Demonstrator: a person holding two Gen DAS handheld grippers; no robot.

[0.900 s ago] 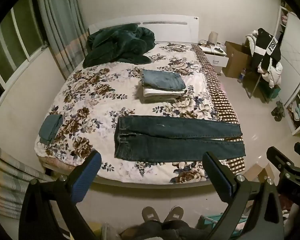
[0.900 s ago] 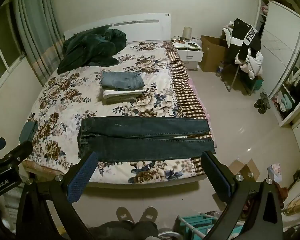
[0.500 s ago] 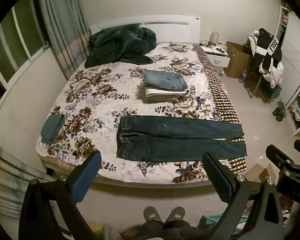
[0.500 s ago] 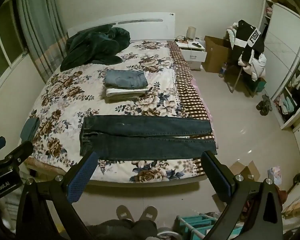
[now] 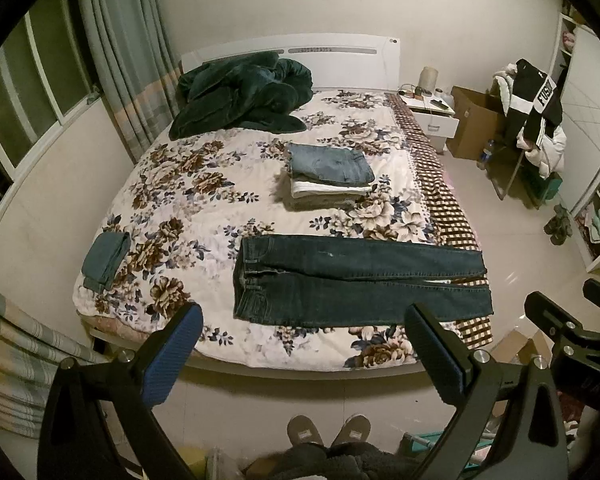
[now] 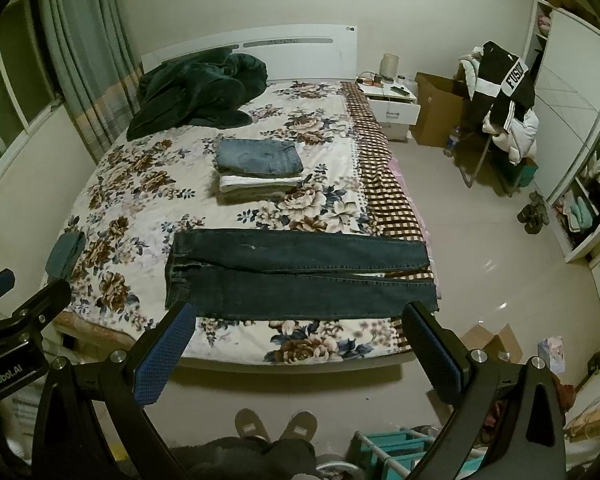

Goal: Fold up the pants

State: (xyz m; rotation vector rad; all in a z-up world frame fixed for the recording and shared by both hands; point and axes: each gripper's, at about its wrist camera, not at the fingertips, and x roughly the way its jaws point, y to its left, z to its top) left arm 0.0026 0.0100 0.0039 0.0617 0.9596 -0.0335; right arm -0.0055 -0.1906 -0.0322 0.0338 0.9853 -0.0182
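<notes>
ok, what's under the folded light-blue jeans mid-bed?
The folded light-blue jeans top a stack: a white folded garment directly beneath, then a greyish layer on the floral bedspread. Only edges show; how many pieces is hidden.

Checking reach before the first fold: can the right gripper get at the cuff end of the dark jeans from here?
Probably yes. The right gripper is open and empty, held back from the bed, and the dark jeans lie flat near the bed's near edge, nothing over their cuffs.
</notes>
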